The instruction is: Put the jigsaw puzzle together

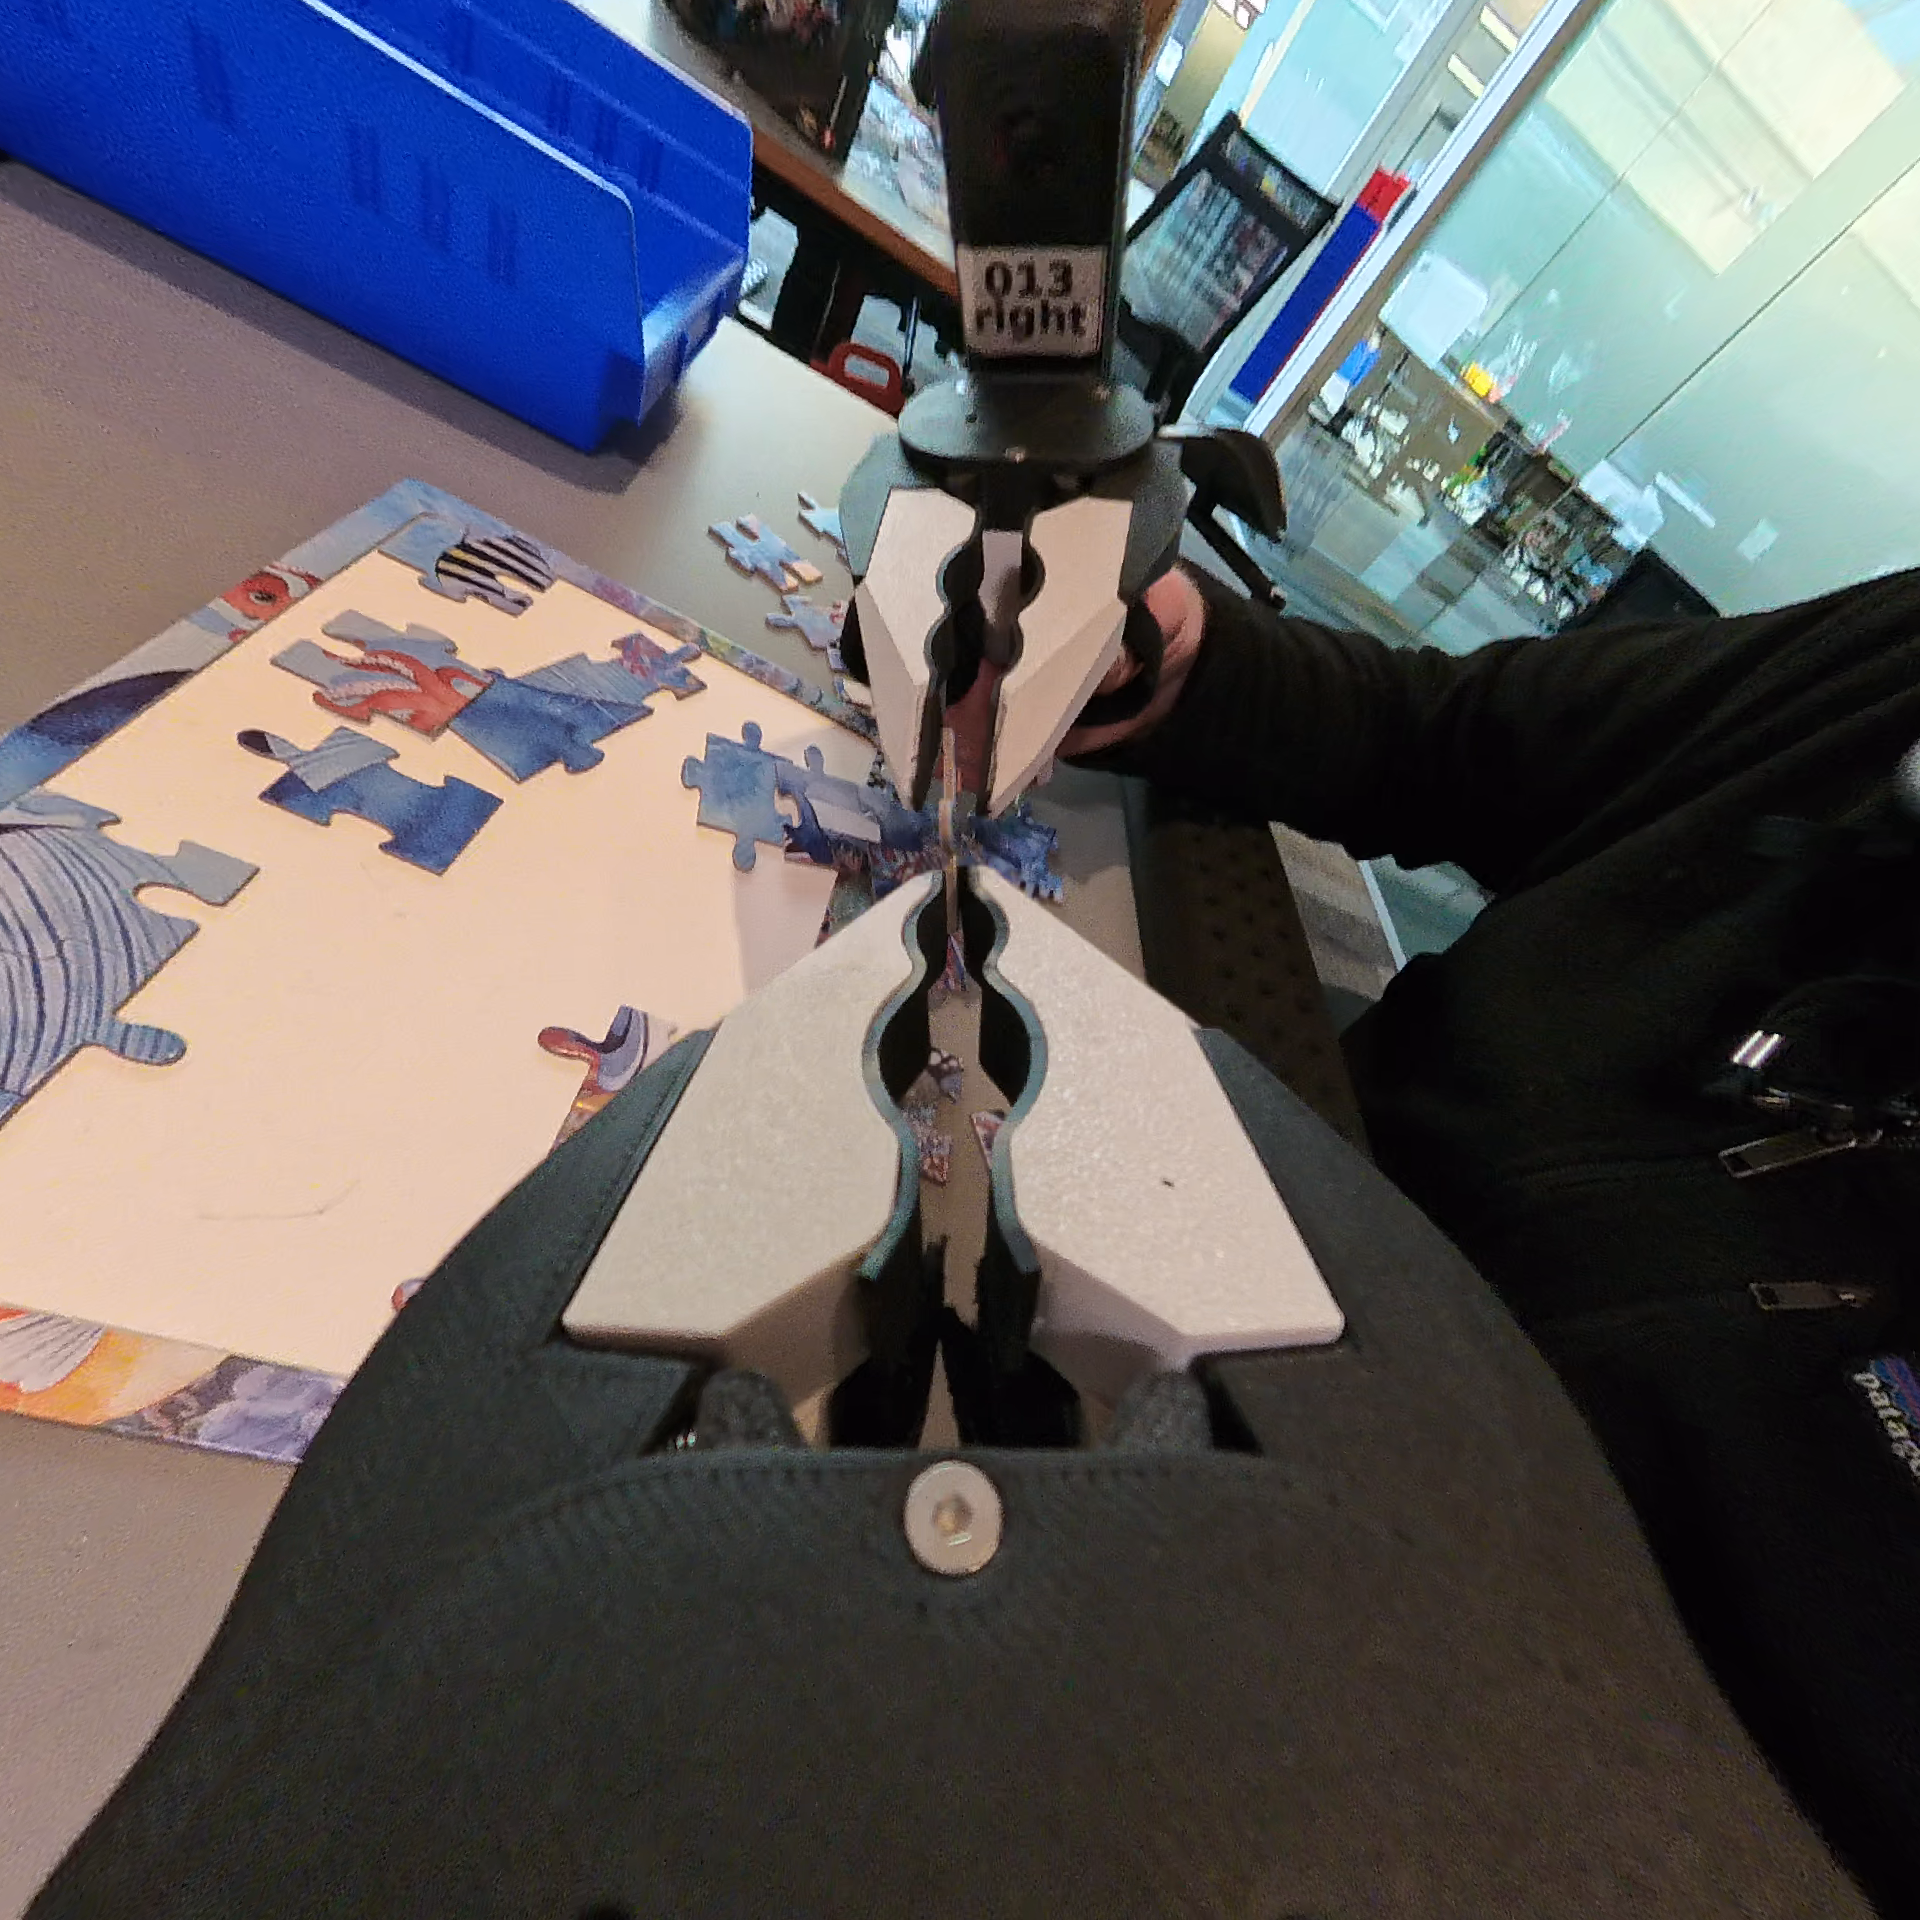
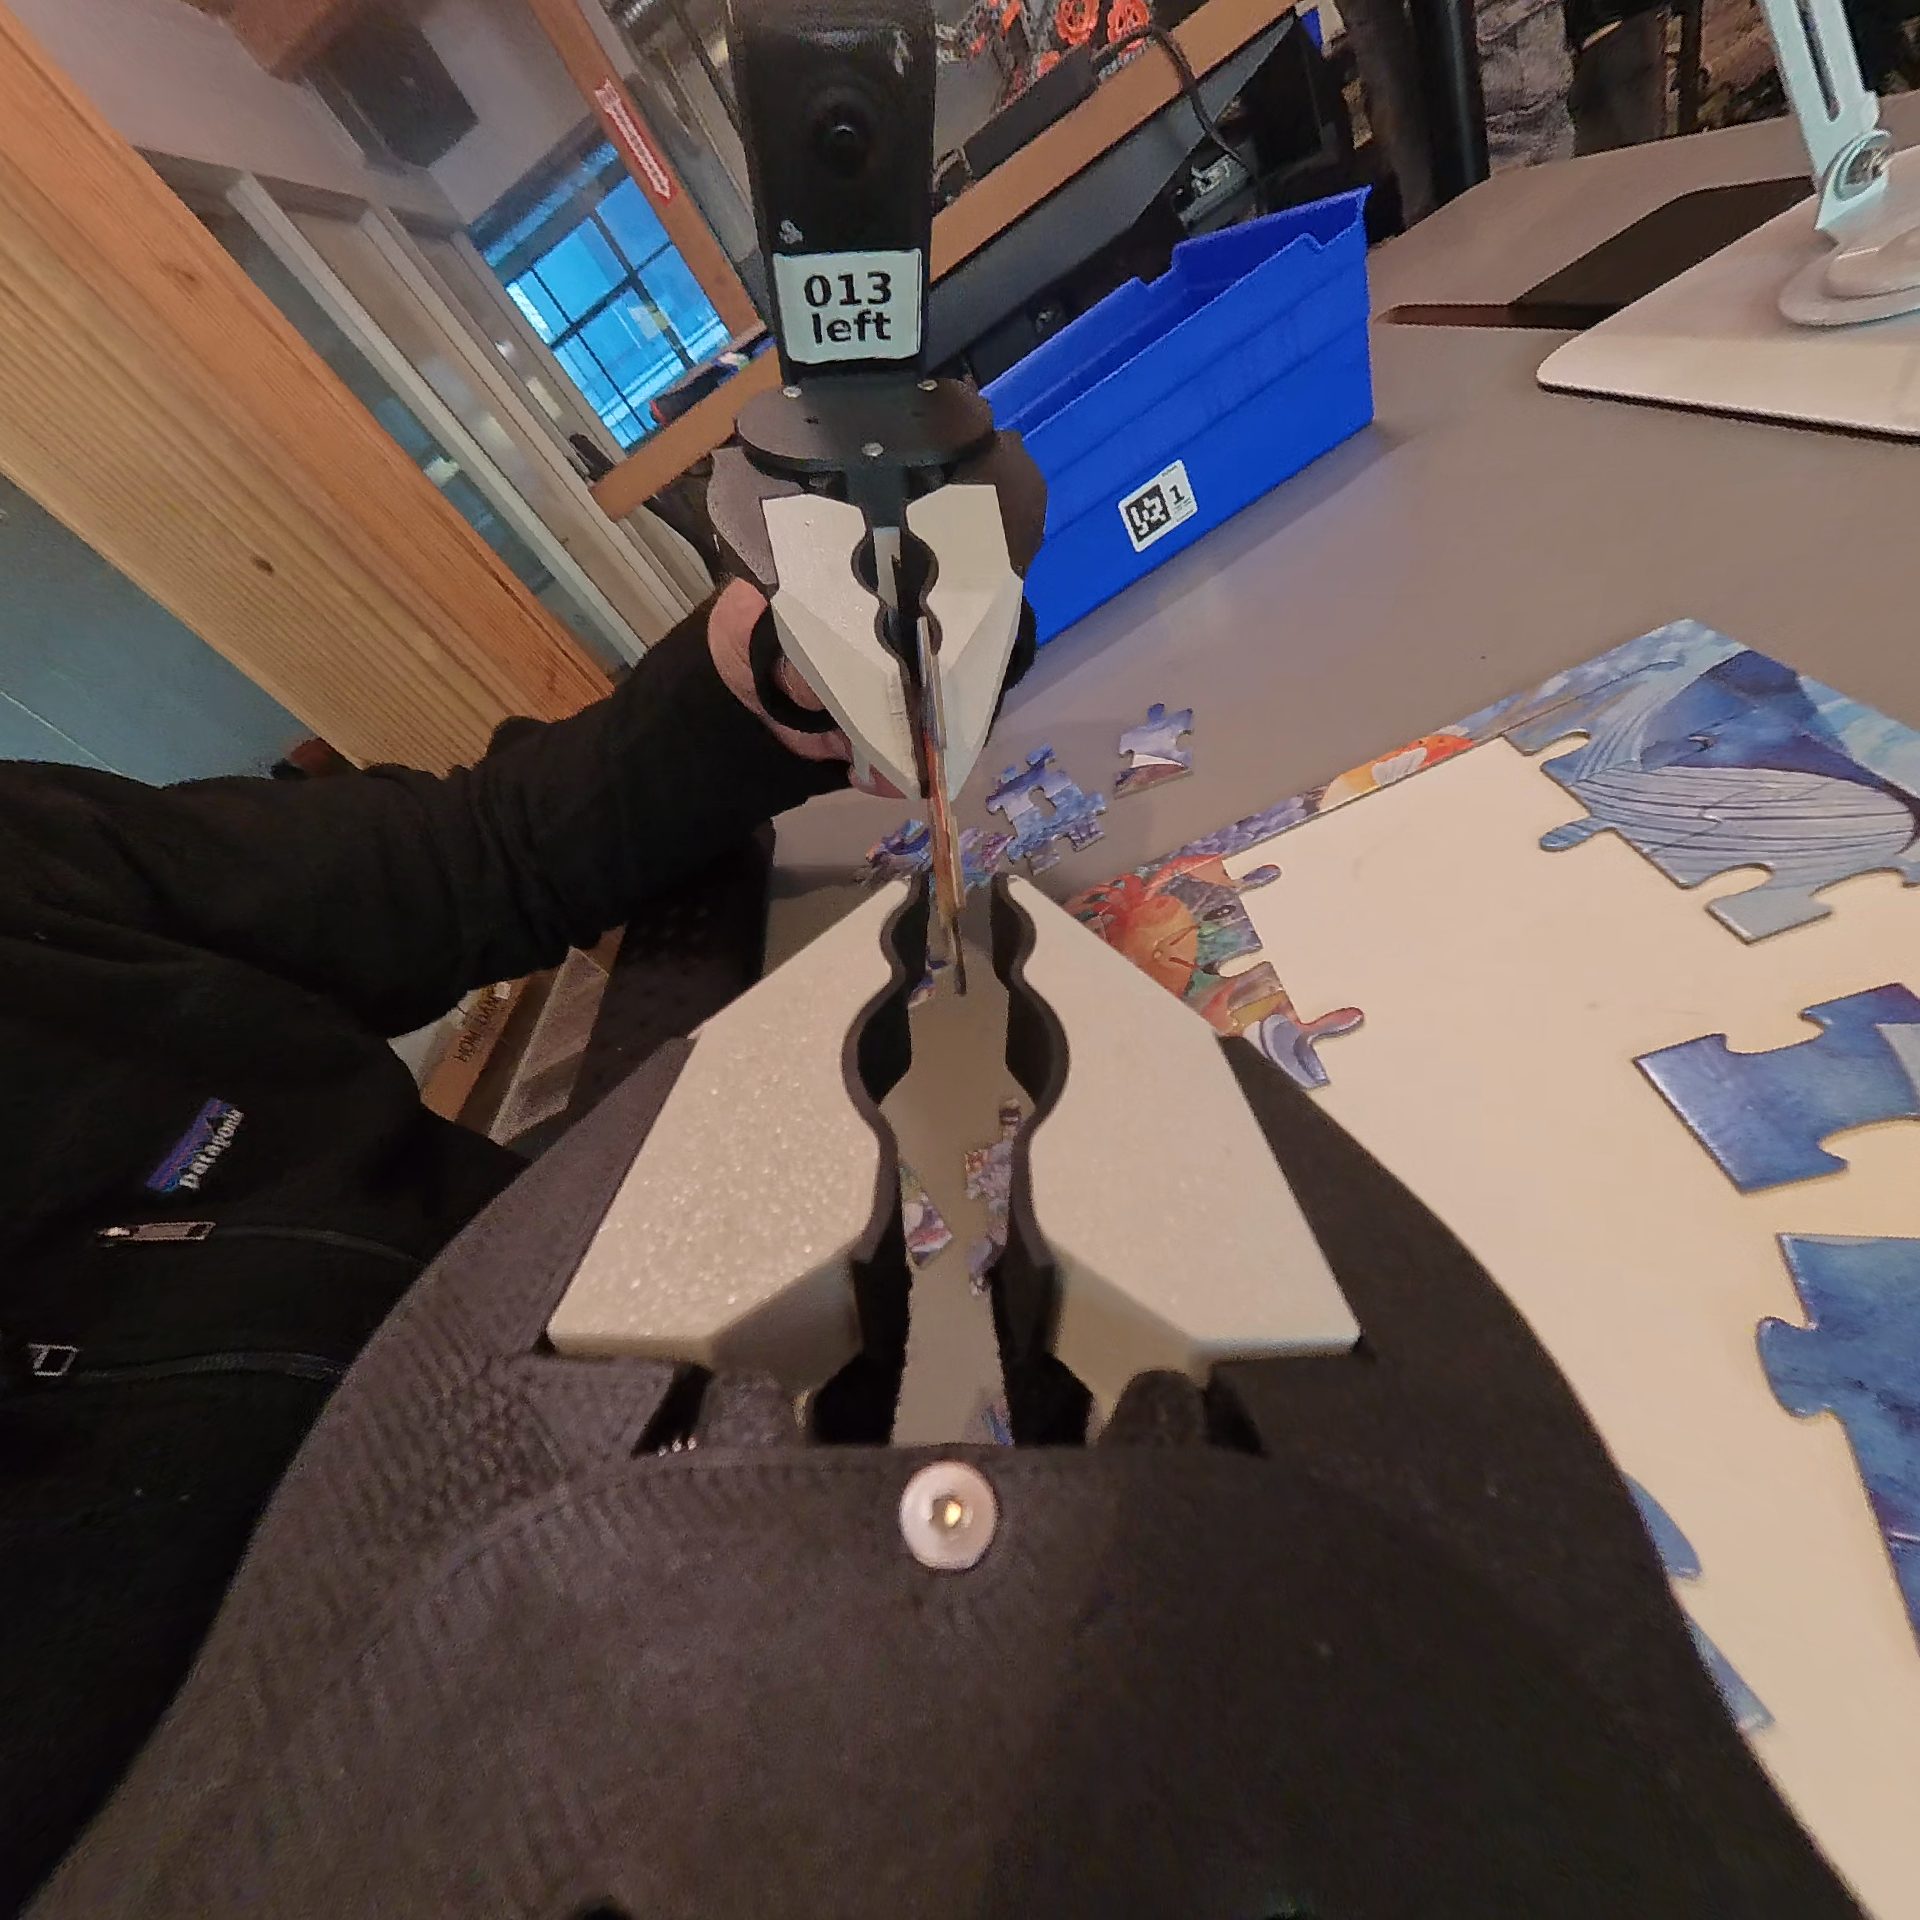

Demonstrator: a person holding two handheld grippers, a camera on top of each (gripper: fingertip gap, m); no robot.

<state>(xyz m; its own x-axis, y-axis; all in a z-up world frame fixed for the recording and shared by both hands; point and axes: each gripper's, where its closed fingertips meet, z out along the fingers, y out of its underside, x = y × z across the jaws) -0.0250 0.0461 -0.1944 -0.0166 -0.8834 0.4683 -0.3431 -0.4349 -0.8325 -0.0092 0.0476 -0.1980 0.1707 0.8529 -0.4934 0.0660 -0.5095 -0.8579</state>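
— Where's the piece?

— I have the left gripper point(image 1: 954, 883) clenched on a puzzle piece point(image 1: 948, 821), held edge-on in the air over the edge of the worktop point(image 1: 156, 364), just beside the corner of the puzzle board point(image 1: 364, 1091).

— And your other side?

— My right gripper point(image 2: 951, 894) faces the left one tip to tip. Its jaws stand slightly parted with the piece's free end between them; I see a gap on both sides.

— The rest of the puzzle?

— Several blue pieces point(image 1: 379, 800) lie loose on the board's cream inside. More loose pieces point(image 2: 1044, 805) sit on the worktop beside the board, and a blue bin point(image 1: 416, 187) stands behind.
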